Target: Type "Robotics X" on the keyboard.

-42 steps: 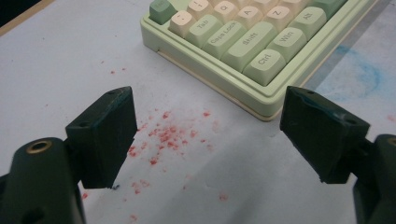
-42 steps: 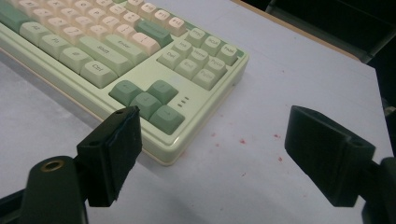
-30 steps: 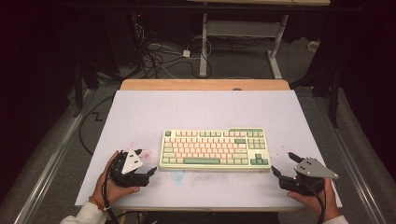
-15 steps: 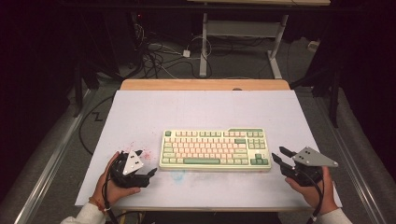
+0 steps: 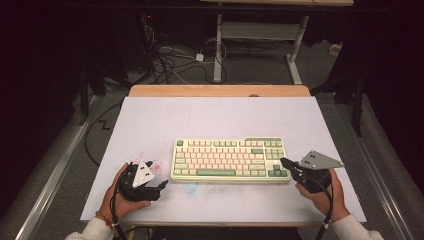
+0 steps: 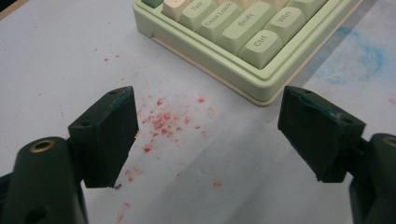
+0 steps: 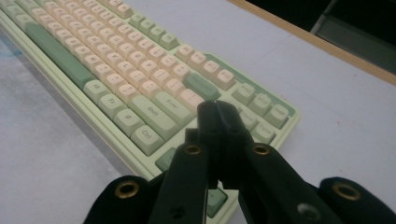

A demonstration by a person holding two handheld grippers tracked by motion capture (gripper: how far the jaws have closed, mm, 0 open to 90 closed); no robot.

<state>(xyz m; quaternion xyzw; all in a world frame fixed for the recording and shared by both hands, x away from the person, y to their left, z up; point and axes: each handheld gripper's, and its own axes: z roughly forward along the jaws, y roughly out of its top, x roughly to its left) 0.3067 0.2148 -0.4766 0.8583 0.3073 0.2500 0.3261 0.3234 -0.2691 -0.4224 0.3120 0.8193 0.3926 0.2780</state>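
On the white table (image 5: 150,120), a green-and-cream keyboard (image 5: 230,160) lies flat near the person's edge, between two hand-held grippers. At its right end the right gripper (image 5: 285,163) sits just beside the arrow keys, its jaws having just been closing and now pressed together with nothing between them. Near the keyboard's left corner, the left gripper (image 5: 161,185) rests with jaws spread wide over red specks (image 6: 163,121) (apart from the keyboard).
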